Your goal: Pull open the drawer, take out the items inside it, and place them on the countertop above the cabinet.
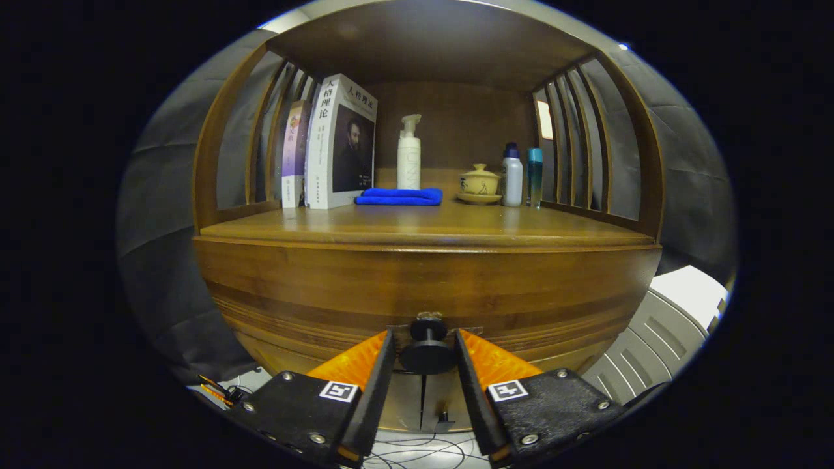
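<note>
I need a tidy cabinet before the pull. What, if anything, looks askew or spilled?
Nothing stands out. Books, pump bottle, folded cloth and lidded cup sit orderly on the countertop; the gripper straddles the drawer knob.

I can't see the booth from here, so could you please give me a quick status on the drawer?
Claw open, fingers either side of the black drawer knob, not pressing. Drawer closed. Nothing in the way.
</note>
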Demonstrator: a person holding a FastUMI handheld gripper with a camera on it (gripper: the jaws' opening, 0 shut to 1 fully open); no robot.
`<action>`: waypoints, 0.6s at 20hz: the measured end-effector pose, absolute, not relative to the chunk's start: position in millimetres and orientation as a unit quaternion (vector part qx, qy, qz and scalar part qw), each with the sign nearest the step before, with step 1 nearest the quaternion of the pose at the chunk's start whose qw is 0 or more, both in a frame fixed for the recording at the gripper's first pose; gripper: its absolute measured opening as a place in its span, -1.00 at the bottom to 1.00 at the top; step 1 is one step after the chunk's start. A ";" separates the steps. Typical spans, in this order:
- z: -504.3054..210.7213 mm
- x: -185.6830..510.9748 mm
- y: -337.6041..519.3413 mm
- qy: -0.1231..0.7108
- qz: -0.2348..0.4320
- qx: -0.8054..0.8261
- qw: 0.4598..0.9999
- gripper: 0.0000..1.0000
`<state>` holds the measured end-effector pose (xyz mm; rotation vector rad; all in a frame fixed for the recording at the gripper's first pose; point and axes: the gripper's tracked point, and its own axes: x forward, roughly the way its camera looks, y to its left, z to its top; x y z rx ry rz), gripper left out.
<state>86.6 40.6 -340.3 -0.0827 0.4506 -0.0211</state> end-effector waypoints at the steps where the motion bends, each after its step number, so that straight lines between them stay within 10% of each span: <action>1: -341.6 88.7 41.6 0.221 -0.010 -0.038 0.975 0.01; 12: -343.0 81.5 39.3 0.213 -0.012 -0.039 0.976 -0.35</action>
